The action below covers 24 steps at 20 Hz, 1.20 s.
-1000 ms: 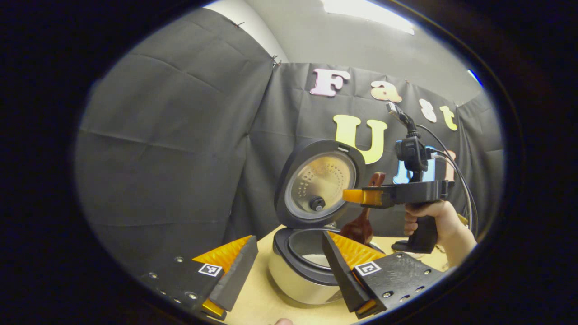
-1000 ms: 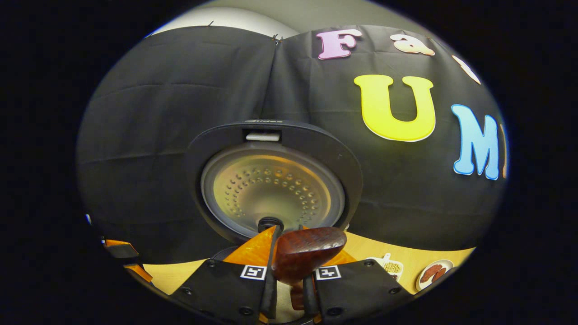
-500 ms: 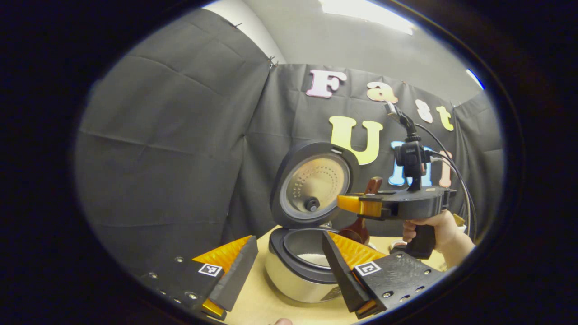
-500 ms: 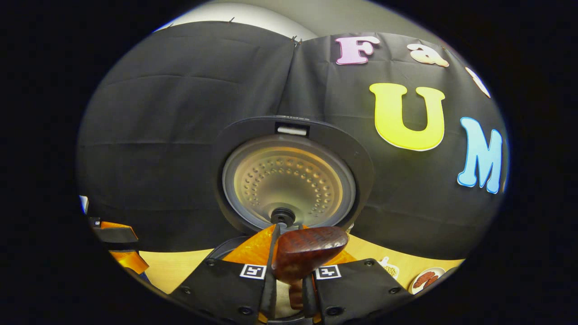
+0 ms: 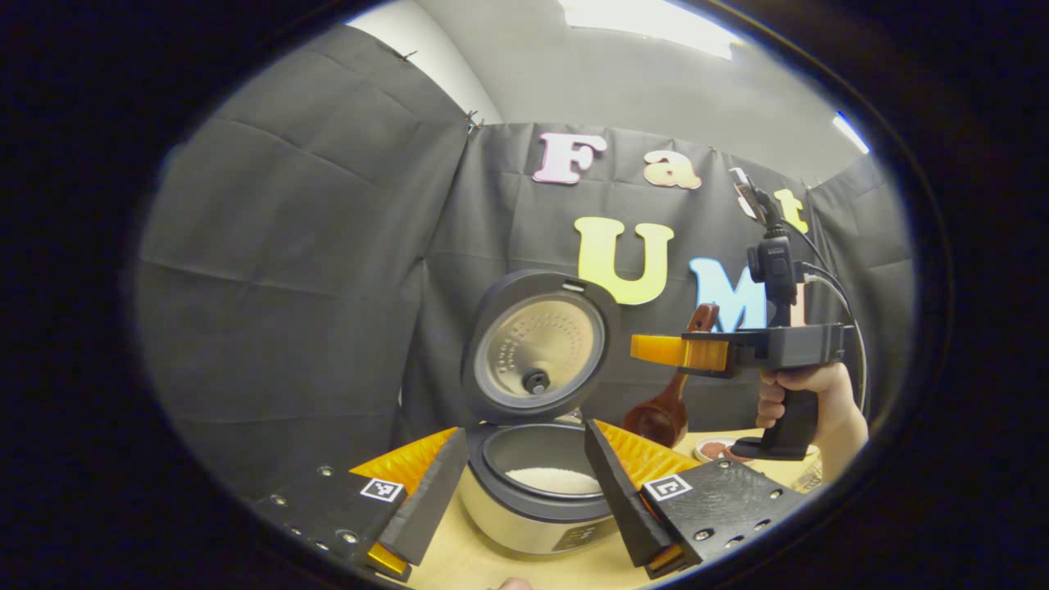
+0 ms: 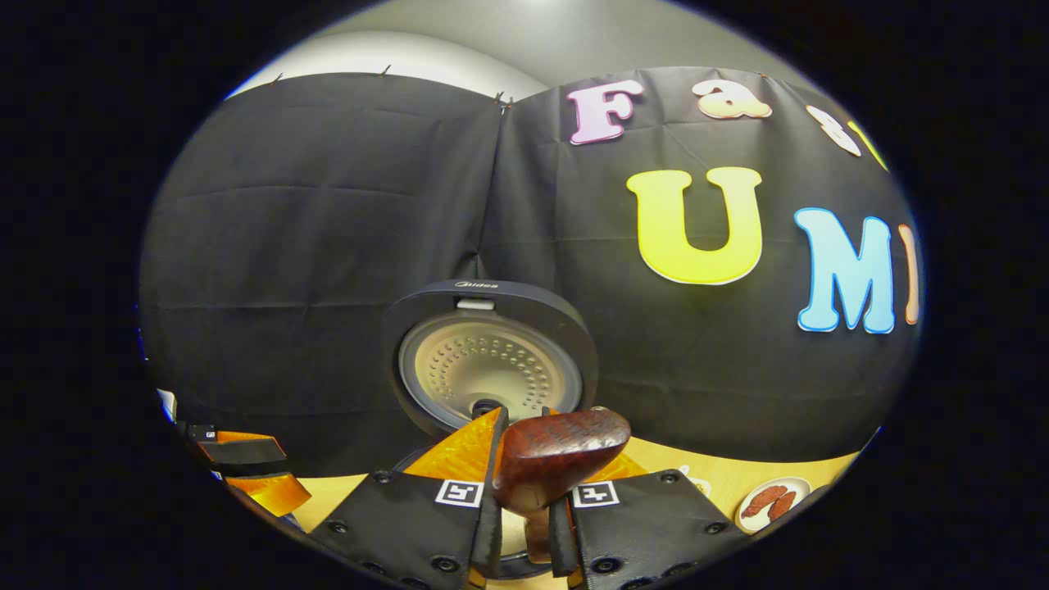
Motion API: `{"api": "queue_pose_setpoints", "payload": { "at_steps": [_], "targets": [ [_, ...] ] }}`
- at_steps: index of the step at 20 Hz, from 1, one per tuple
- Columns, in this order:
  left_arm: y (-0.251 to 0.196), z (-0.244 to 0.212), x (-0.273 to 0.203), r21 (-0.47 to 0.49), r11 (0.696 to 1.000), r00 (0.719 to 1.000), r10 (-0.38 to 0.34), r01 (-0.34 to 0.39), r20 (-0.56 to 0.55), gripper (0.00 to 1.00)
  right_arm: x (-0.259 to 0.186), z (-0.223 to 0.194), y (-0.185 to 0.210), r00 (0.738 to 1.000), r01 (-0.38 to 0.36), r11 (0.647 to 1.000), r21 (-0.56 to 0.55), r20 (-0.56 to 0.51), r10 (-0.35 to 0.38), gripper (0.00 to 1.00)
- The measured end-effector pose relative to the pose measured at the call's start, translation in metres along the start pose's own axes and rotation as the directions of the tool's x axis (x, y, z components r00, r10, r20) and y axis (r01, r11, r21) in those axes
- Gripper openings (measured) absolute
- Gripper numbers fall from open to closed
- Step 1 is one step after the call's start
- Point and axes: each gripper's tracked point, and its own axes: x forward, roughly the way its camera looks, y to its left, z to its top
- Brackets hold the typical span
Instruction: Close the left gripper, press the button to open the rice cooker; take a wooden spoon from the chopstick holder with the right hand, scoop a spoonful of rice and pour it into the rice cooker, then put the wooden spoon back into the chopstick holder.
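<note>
Your wooden spoon hangs bowl-down to the right of the open rice cooker, its handle clamped in your right gripper, while your left gripper sits spread apart before the cooker on the table.

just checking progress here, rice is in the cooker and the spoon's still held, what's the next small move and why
Probably carry the dark wooden spoon away toward the chopstick holder: white rice lies in the open silver rice cooker, and the right gripper grips the spoon's handle, bowl hanging down beside the cooker.
</note>
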Motion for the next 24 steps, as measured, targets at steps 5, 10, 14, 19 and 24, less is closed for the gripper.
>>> {"api": "queue_pose_setpoints", "payload": {
  "at_steps": [5, 10, 14, 19, 24],
  "targets": [
    [-0.044, 0.004, 0.007, 0.012, 0.999, 0.999, -0.052, 0.052, 0.003, 0.90, -0.041, 0.011, -0.035, 0.999, 0.036, 0.995, 0.093, 0.027, -0.039, 0.25],
    [-0.076, 0.001, 0.013, 0.016, 0.994, 0.994, -0.108, 0.108, 0.004, 0.89, -0.101, 0.030, -0.077, 0.988, 0.112, 0.988, 0.110, 0.097, -0.123, 0.26],
    [-0.100, -0.008, 0.021, 0.013, 0.990, 0.990, -0.138, 0.138, -0.021, 0.89, -0.144, 0.033, -0.119, 0.970, 0.171, 0.973, 0.158, 0.143, -0.194, 0.26],
    [-0.144, -0.017, 0.025, 0.019, 0.980, 0.979, -0.199, 0.200, -0.042, 0.90, -0.200, 0.009, -0.175, 0.943, 0.307, 0.944, 0.121, 0.091, -0.319, 0.23],
    [-0.199, -0.023, 0.021, 0.063, 0.960, 0.962, -0.268, 0.271, -0.051, 0.89, -0.250, -0.018, -0.228, 0.914, 0.385, 0.899, 0.209, 0.050, -0.403, 0.26]
  ]
}}
